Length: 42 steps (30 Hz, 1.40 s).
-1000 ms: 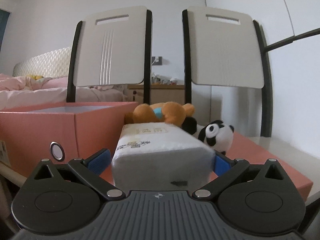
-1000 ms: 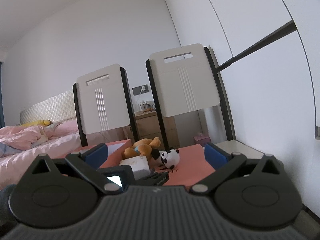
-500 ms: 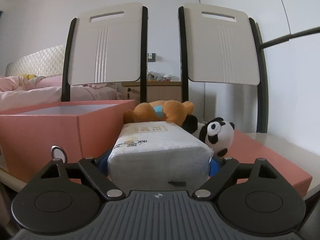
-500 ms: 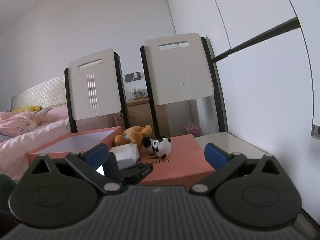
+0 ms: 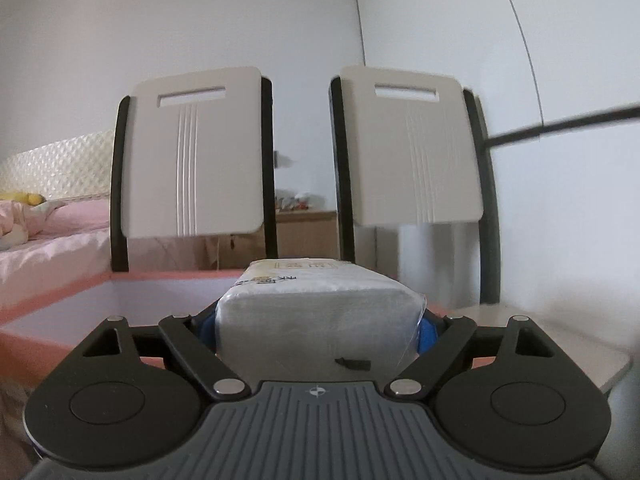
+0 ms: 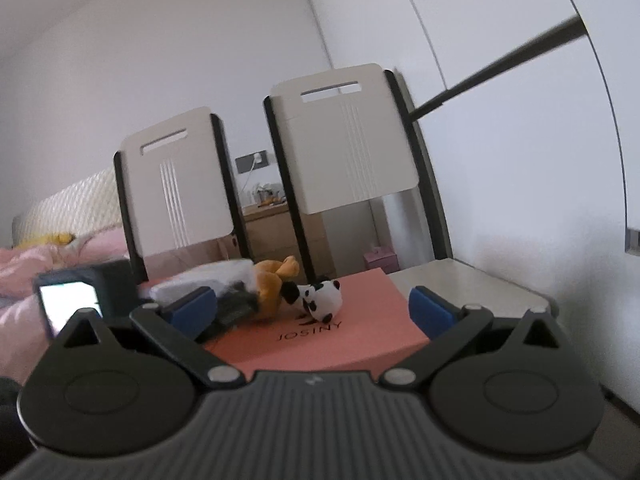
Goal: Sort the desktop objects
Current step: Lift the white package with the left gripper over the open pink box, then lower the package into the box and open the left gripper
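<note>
A white wrapped tissue pack (image 5: pixel 318 312) is clamped between the closed jaws of the left gripper (image 5: pixel 318 326), its blue pads pressed against both sides. The pack is held above the near edge of the open pink box (image 5: pixel 60 300), whose pale interior is seen just to the left and below. In the right wrist view the right gripper (image 6: pixel 314 306) is seen with its jaws spread wide and nothing between them. Just beyond it the pink lid (image 6: pixel 340 332), printed JOSINY, lies flat on the worktop (image 6: pixel 460 280). On the lid a small panda plush (image 6: pixel 324 300) is found, touching an orange plush toy (image 6: pixel 276 280) at its left. Further left the left gripper's body with a lit screen is seen, blurred, with the white pack beside it. Behind the worktop two white chair backs (image 5: pixel 196 152) with black frames are placed side by side. Further back a wooden nightstand (image 6: pixel 288 236), a bed with pink bedding (image 5: pixel 48 232) and a white wall are seen
</note>
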Each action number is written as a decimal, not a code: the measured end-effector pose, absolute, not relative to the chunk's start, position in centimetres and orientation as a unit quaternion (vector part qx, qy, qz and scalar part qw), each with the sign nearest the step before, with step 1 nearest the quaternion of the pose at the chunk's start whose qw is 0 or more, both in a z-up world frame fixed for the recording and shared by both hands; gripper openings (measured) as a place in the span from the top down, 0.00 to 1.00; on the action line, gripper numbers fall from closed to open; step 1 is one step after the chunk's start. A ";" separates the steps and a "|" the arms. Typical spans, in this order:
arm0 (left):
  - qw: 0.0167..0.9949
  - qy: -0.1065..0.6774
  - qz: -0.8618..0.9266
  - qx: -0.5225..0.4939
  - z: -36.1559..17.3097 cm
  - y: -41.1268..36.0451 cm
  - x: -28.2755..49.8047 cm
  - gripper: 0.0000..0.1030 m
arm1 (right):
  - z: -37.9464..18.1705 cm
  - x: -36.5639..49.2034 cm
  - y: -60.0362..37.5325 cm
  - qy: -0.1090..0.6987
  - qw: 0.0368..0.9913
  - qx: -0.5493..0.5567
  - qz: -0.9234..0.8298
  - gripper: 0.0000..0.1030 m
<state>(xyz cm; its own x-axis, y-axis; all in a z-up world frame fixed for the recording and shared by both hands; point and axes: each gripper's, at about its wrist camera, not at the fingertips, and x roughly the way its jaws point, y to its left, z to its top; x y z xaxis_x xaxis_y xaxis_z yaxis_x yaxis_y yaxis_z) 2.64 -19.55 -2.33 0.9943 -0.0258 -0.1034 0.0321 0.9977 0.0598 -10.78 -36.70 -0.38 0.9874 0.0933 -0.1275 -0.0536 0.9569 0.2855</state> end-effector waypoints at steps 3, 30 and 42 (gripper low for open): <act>0.998 0.042 -0.019 0.031 -0.4 -18.1 2.6 0.14 | -0.3 -9.9 -36.0 0.072 0.987 0.139 0.032 0.00; 0.997 0.072 -0.030 -0.009 -0.4 -3.5 11.8 0.14 | -2.9 3.6 -27.0 0.123 0.981 0.143 0.036 0.00; 0.992 0.121 -0.032 -0.028 -2.8 -1.9 12.8 0.14 | -3.6 6.3 -25.3 0.131 0.984 0.111 0.046 0.00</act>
<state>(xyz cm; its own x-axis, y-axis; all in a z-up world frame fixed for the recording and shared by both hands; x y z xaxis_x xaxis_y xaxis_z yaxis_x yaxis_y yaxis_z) 12.81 -1.89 -2.84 0.9686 -0.0703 -0.2383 0.0569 0.9964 -0.0626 6.26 -25.26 -3.64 0.9613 0.1196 -0.2480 -0.0615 0.9712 0.2303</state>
